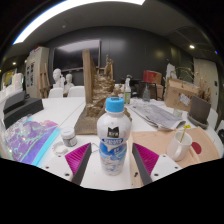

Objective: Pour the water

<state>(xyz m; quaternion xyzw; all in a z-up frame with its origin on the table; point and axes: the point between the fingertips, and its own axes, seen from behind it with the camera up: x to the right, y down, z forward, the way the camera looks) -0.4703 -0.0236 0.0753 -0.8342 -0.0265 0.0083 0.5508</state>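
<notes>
A clear water bottle (113, 140) with a blue cap and a white and blue label stands upright on the white table (113, 182). It is between my two fingers, whose pink pads (78, 157) flank it left and right. My gripper (114, 150) is open, with a narrow strip of table showing on each side of the bottle. A white cup (180, 147) stands on the table to the right, beyond the right finger.
A small lidded jar (68, 137) sits just left of the left finger, next to a shiny purple bag (30, 140). Beyond the bottle stand a wooden frame (100, 95) and loose papers (155, 112). Desks and chairs fill the room behind.
</notes>
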